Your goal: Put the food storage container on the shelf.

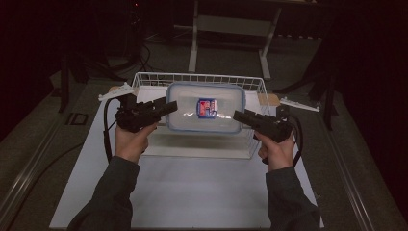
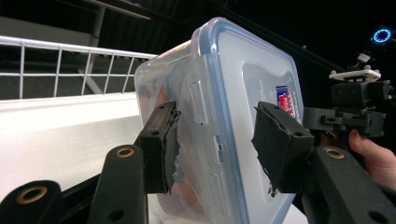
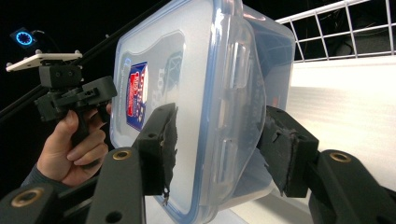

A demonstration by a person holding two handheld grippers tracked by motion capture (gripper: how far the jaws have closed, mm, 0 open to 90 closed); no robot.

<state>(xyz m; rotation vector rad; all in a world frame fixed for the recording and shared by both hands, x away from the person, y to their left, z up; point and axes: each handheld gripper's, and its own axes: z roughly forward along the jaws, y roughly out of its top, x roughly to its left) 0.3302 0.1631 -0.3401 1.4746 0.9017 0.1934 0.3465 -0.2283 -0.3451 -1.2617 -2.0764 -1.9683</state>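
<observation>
The clear lidded container [image 1: 206, 108] sits in the middle of the high view, held up between the two claws over the white wire basket [image 1: 144, 77] — its blue-rimmed lid and red-and-blue label [image 1: 207, 108] face the camera. The left claw [image 1: 169, 107] is clamped on the container's left end, one pad on the lid and one on the underside; in the left gripper view the pads [image 2: 169, 144] press on both faces. The right claw [image 1: 236, 115] is clamped the same way on the right end, seen close in the right gripper view [image 3: 217, 149]. Below the basket lies the white desk [image 1: 192, 192]. The risk, as I judge it, is the smooth plastic slipping — each grip bites only a narrow edge, so if one hand moves ahead of the other, the container could twist out and drop.
</observation>
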